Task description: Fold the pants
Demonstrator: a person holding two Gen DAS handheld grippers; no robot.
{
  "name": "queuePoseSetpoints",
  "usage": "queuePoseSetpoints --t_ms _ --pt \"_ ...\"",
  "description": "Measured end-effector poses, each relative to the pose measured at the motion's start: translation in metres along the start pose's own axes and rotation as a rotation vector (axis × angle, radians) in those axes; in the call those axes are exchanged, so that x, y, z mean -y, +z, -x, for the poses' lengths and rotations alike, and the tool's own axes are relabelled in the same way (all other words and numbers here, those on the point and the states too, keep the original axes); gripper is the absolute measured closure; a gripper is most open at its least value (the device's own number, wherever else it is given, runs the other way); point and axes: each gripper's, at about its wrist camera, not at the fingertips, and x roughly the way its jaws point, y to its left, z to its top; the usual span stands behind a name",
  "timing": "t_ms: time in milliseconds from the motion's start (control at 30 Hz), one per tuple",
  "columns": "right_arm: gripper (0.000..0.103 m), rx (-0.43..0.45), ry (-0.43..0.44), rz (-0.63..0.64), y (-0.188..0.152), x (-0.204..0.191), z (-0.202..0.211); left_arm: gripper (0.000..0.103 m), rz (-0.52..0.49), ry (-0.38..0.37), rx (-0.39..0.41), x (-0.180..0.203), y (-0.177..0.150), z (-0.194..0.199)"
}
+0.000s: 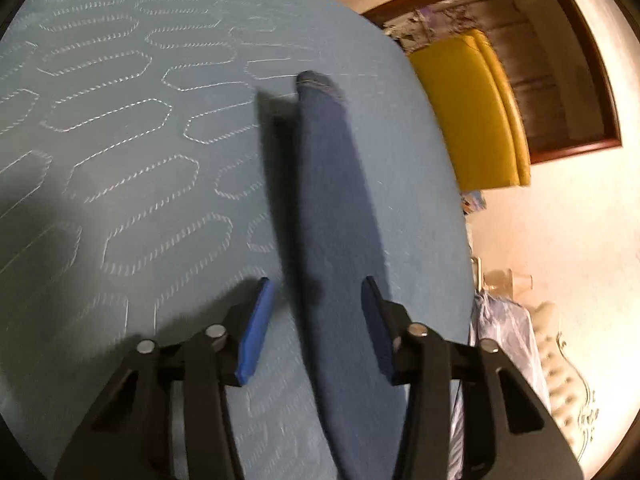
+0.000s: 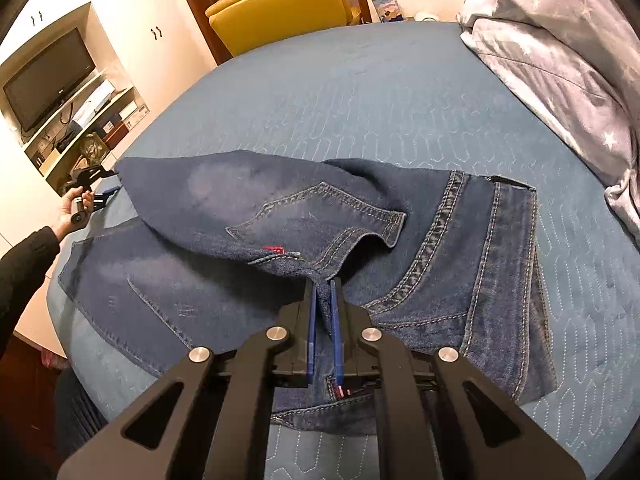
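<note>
Jeans [image 2: 304,220]: dark blue denim, on the bed, waist end toward the right gripper, legs running off to the left. A back pocket panel with a red tab is lifted and draped over the layer beneath. Waistband and belt loops lie to the right, flat on the cover.
Leg [image 1: 332,216]: in the left wrist view, one long strip of denim runs away from the camera across the cover, hem at the far end; it passes between the pads.
Right gripper [image 2: 325,284]: blue pads drawn nearly together, pinching a fold of denim just below the red tab.
Left gripper [image 1: 318,292]: pads wide apart, either side of the leg; contact with the cloth cannot be told. In the right wrist view it sits at the far left end of the jeans, held by a hand [image 2: 70,210] in a dark sleeve.
Bed [image 2: 360,92]: blue quilted cover with stitched oblong pattern.
Pillow [image 2: 560,52]: grey, white stars, at right edge of bed.
Armchair [image 2: 280,4]: yellow, beyond the bed.
TV [image 2: 48,80]: in a wall niche, left.
</note>
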Motion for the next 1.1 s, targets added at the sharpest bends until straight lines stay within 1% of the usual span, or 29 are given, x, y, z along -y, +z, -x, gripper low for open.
queuePoseSetpoints --t_ms 33,67,133,167,200,267,367,400,433,500,567,667,700,733,800,833,900,933,967,1000,1033,1067,1100 --pt "0.095 -0.001 -0.001 -0.002 0.001 0.001 0.001 0.063 0.007 -0.016 0.002 0.001 0.003 -0.007" --pt "0.095 -0.002 -0.003 -0.002 0.003 0.001 0.002 0.067 0.009 -0.024 0.006 0.001 0.007 -0.013" --pt "0.095 -0.004 -0.014 0.006 0.007 0.000 0.006 0.077 0.020 -0.039 0.005 0.004 0.013 -0.023" --pt "0.095 -0.005 -0.016 0.011 0.009 0.000 0.007 0.095 0.027 -0.037 0.002 0.004 0.014 -0.026" --pt "0.095 -0.007 -0.019 0.018 0.011 0.001 0.007 0.099 0.027 -0.039 0.003 0.007 0.016 -0.023" --pt "0.095 -0.015 -0.024 0.038 0.016 0.003 0.007 0.099 0.012 -0.056 0.003 0.009 0.018 -0.012" --pt "0.095 -0.026 -0.009 0.044 0.023 0.016 0.009 0.100 -0.050 -0.049 -0.002 0.027 0.014 0.026" --pt "0.095 -0.027 -0.002 0.045 0.024 0.019 0.010 0.102 -0.066 -0.042 0.011 0.031 0.011 0.048" --pt "0.095 -0.026 0.005 0.048 0.025 0.023 0.015 0.102 -0.074 -0.054 0.015 0.033 0.006 0.069" --pt "0.095 -0.021 0.013 0.053 0.023 0.030 0.027 0.102 -0.106 -0.044 0.036 0.038 -0.012 0.115" --pt "0.095 -0.027 0.021 0.066 0.016 0.038 0.039 0.102 -0.171 -0.026 0.074 0.035 -0.044 0.167" --pt "0.095 -0.071 0.007 0.071 -0.005 0.051 0.038 0.102 -0.137 -0.048 0.107 0.003 -0.094 0.221" --pt "0.095 -0.094 0.002 0.075 -0.013 0.055 0.034 0.102 -0.129 -0.029 0.109 -0.015 -0.113 0.232" --pt "0.095 -0.124 0.003 0.066 -0.024 0.061 0.026 0.102 -0.114 -0.010 0.103 -0.033 -0.128 0.236" --pt "0.095 -0.165 0.008 0.054 -0.042 0.066 0.011 0.102 -0.053 0.002 0.062 -0.075 -0.149 0.232" --pt "0.095 -0.174 -0.007 0.057 -0.048 0.066 0.006 0.102 -0.037 -0.002 0.049 -0.091 -0.154 0.227" --pt "0.095 -0.168 -0.032 0.060 -0.054 0.063 0.001 0.101 -0.013 0.000 0.041 -0.116 -0.159 0.217" --pt "0.095 -0.161 -0.035 0.051 -0.055 0.063 0.002 0.098 0.019 -0.014 0.047 -0.128 -0.160 0.218" --pt "0.095 -0.152 -0.036 0.038 -0.055 0.063 0.004 0.086 0.054 -0.037 0.061 -0.138 -0.161 0.220" --pt "0.095 -0.144 -0.040 0.032 -0.055 0.062 0.005 0.064 0.066 -0.047 0.071 -0.140 -0.160 0.220" --pt "0.095 -0.141 -0.045 0.032 -0.055 0.061 0.006 0.058 0.078 -0.055 0.091 -0.142 -0.157 0.222" --pt "0.095 -0.139 -0.052 0.031 -0.055 0.060 0.006 0.056 0.090 -0.071 0.110 -0.146 -0.154 0.225" --pt "0.095 -0.141 -0.058 0.027 -0.055 0.060 0.006 0.056 0.100 -0.097 0.110 -0.147 -0.150 0.224"
